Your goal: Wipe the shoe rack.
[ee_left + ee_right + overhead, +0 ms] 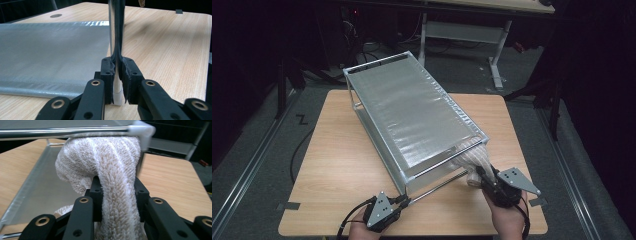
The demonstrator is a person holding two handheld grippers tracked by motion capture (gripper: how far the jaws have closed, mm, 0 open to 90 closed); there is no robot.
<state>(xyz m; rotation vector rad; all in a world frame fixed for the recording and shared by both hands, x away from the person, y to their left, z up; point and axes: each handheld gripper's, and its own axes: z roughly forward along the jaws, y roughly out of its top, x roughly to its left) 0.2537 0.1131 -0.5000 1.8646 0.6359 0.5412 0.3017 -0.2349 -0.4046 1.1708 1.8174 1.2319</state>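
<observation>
Work in hand: a towel [472, 159] is being fed into the lower level of a metal rack [412, 112] that stands on the worktop [337, 165].
Rack position: it runs diagonally across the worktop, from 11 o'clock down to 5 o'clock in the high view, with two mesh shelves in a thin chrome frame.
Towel position: at the rack's near right corner, at 4 o'clock from the worktop's centre, bunched under the top shelf rail and partly over the lower shelf [37, 192].
Left gripper [404, 200]: clenched on the rack's near corner post [116, 47], pads tight on the tube just above its white foot.
Right gripper [484, 175]: grasping the towel, a thick fold pinched between the jaws and bulging above them.
Towel handling: judged light, soft and limp. The looped pile gives good friction, so slip is unlikely, but it sags and drags, and loops may snag on the frame corner [143, 130].
Towel hold: a pinch on a thick fold, as now, is sound. A grip nearer the leading edge would steer it better.
Rack handling: judged stiff, fairly light, with smooth tube. It may slide or tip when pushed.
Rack hold: low on a corner post, as now, braces it well.
</observation>
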